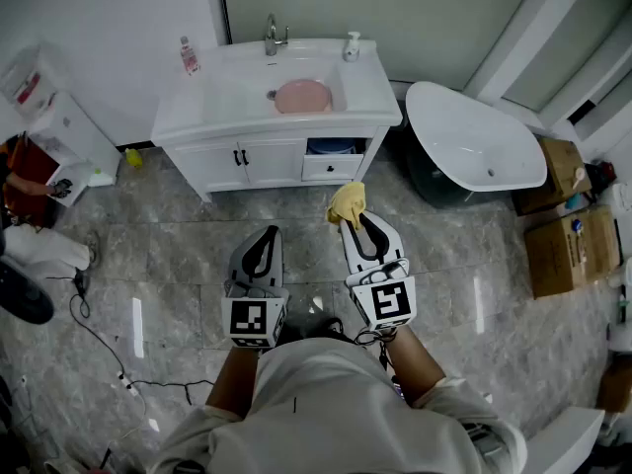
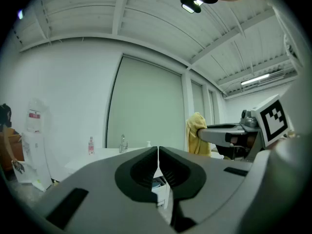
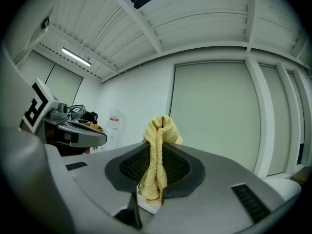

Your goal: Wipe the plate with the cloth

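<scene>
A pink plate [image 1: 302, 96] lies in the basin of the white vanity sink [image 1: 227, 102] at the far side of the room. My right gripper [image 1: 352, 221] is shut on a yellow cloth [image 1: 347, 202], which bunches up above the jaws in the right gripper view, cloth [image 3: 157, 152]. My left gripper [image 1: 264, 237] is shut with nothing between its jaws [image 2: 158, 156]. Both grippers are held over the floor, well short of the sink. The left gripper view shows the right gripper with the cloth [image 2: 196, 133] beside it.
A tap [image 1: 273, 36], a soap bottle [image 1: 352, 46] and a small pink bottle [image 1: 188, 55] stand on the vanity. A white bathtub [image 1: 474, 149] is to the right, cardboard boxes [image 1: 573, 250] beyond it. A cable [image 1: 109, 349] trails on the marble floor at left.
</scene>
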